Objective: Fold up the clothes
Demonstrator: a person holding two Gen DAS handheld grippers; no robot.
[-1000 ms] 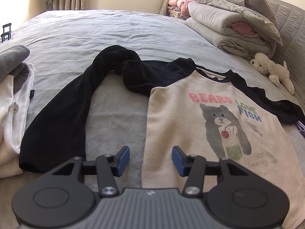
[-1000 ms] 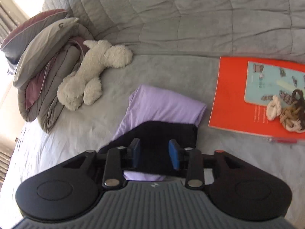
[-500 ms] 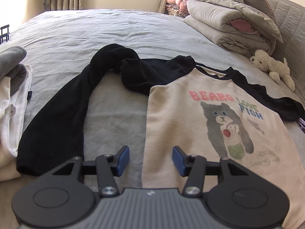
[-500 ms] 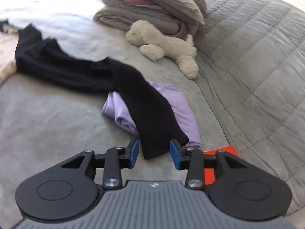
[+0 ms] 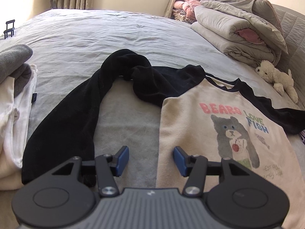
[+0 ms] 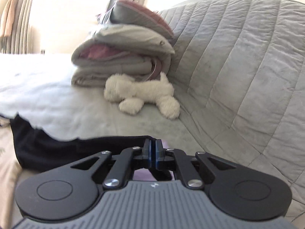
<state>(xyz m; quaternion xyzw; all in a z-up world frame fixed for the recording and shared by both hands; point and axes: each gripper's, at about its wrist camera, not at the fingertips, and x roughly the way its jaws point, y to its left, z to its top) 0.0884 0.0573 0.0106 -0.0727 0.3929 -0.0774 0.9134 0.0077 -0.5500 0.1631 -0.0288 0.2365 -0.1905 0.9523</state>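
Grey-sheeted bed (image 5: 133, 36) carried a cream bear-print top with black sleeves (image 5: 200, 133), spread flat. Right gripper (image 6: 152, 153) jaws clenched on the right black sleeve cuff (image 6: 80, 148); left gripper (image 5: 150, 160) jaws released, empty. Best to carry the cuff across the chest, keeping it taut.

- Left wrist view: low over the bed (image 5: 114, 38), tilted down, facing the window wall.
- Right wrist view: close to the bedding, nearly level, facing the headboard (image 6: 238, 66).
- Shared — plush dog (image 5: 274, 76) (image 6: 141, 93), folded duvets (image 5: 238, 34) (image 6: 122, 61).
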